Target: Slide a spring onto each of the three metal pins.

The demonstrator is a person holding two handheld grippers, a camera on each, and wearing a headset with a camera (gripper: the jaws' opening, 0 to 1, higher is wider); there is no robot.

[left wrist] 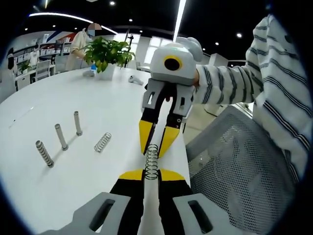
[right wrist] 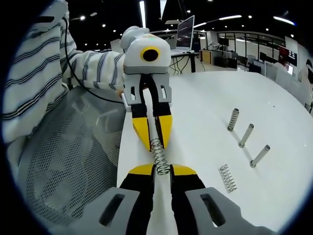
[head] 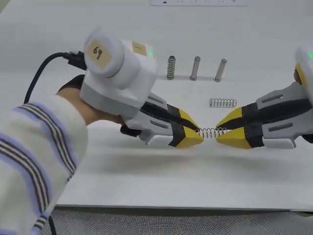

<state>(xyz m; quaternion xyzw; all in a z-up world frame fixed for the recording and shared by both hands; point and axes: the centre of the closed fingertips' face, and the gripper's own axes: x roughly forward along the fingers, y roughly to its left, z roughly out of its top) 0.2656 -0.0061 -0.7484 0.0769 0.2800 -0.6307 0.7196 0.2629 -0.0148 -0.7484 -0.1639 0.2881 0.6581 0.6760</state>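
1. Spanning the gap between the two tools, the held spring (head: 211, 132) is seen lying roughly level over the white table (head: 146, 176), with one end in each pair of yellow tips.
2. The left gripper (head: 195, 137) is closed on the near-left end of the held spring. It is carried by a hand whose arm is covered by a striped sleeve (head: 34, 161).
3. The right gripper (head: 221, 136) is closed on the opposite end. In the right gripper view its jaws are drawn nearly together around the coils.
4. A loose spring (head: 222, 103) is found on its side on the table, between the gripper tips and the row of pins, touching neither.
5. Three pins are stood upright in a row farther back. In the head view, the left pin (head: 170, 67) is already wrapped by a spring, while the middle pin (head: 195, 68) and the right pin (head: 220, 70) are bare.
6. A mesh chair (left wrist: 234, 161) is seen at the table edge in the left gripper view.
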